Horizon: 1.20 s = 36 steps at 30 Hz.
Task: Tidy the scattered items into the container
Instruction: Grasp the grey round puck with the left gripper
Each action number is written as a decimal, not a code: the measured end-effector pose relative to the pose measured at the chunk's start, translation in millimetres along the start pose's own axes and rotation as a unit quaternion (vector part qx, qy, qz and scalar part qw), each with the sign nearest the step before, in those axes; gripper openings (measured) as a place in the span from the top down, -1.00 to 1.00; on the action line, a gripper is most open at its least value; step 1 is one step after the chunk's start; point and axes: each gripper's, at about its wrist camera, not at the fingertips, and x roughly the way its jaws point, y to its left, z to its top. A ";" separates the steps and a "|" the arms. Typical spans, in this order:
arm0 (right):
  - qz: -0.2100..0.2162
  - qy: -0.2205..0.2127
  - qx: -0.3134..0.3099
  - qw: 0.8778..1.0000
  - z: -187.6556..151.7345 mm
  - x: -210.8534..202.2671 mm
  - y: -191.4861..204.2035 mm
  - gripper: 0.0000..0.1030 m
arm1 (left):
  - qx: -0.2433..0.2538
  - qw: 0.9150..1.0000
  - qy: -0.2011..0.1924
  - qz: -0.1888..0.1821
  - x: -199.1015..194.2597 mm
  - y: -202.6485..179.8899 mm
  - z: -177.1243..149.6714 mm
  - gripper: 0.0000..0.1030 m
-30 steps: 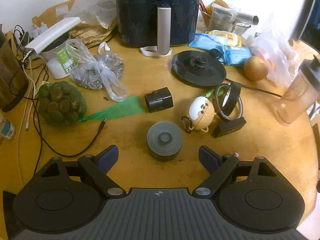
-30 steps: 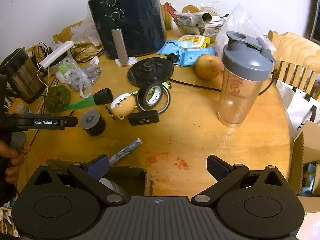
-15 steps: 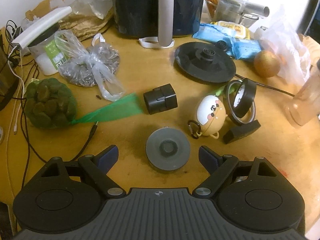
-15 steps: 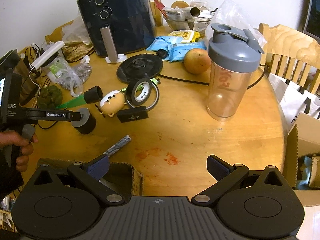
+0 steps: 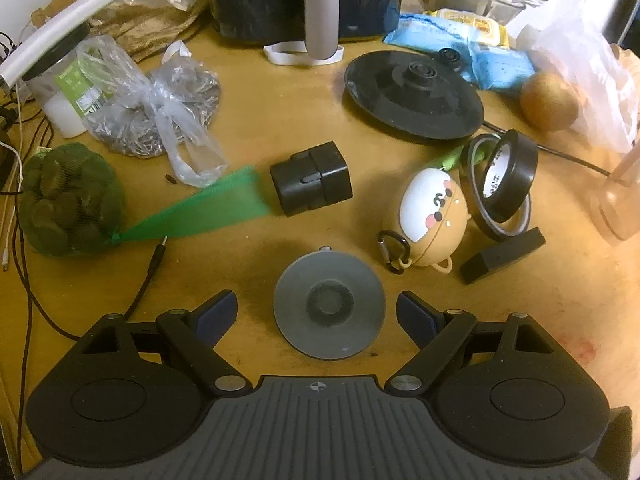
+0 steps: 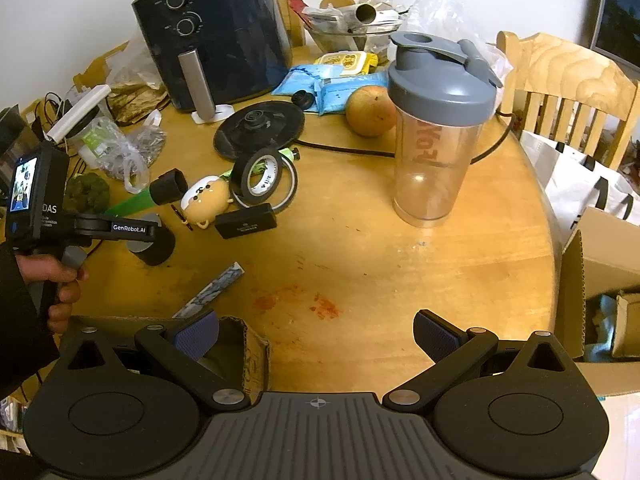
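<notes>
A grey round cylinder stands on the wooden table, seen from above. My left gripper is open and hangs over it, a finger on either side, pads clear of it. Past it lie a black adapter, an egg-shaped toy, tape rolls and a flat black case. A patterned stick lies near the cardboard box. My right gripper is open and holds nothing, its left finger over the box's corner.
At the back stand an air fryer, a kettle base and a shaker bottle. A green net bag and a loose cable lie on the left. A chair and a carton are off the right edge.
My left gripper has come down and forward over the grey cylinder, which now sits between its open fingers. The right gripper has hardly moved.
</notes>
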 end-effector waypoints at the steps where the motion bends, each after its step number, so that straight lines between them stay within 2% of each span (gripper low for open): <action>1: 0.001 0.001 -0.002 1.000 -0.1 0.3 -0.5 -1.00 | 0.000 1.000 0.001 0.000 0.8 0.2 0.0 -0.68; 3: 0.002 0.001 -0.002 1.000 -0.4 0.3 -0.9 -1.00 | -0.002 1.000 0.005 0.001 2.6 0.7 0.2 -0.59; 5: 0.003 0.002 -0.004 1.000 -0.5 0.4 -0.7 -1.00 | -0.004 1.000 0.011 -0.001 4.7 1.3 1.0 -0.40; 8: 0.005 0.002 -0.006 1.000 -0.3 0.3 -0.8 -1.00 | -0.009 0.999 0.018 -0.025 5.6 2.2 0.8 -0.13; 18: 0.014 0.005 -0.021 1.000 -1.4 -0.3 0.0 -1.00 | -0.010 1.000 0.015 -0.015 5.0 -2.5 1.2 -0.12; 36: 0.035 0.006 -0.046 0.998 7.9 7.2 6.4 -1.00 | -0.010 0.999 -0.034 -0.022 -41.3 -1.7 5.2 -0.12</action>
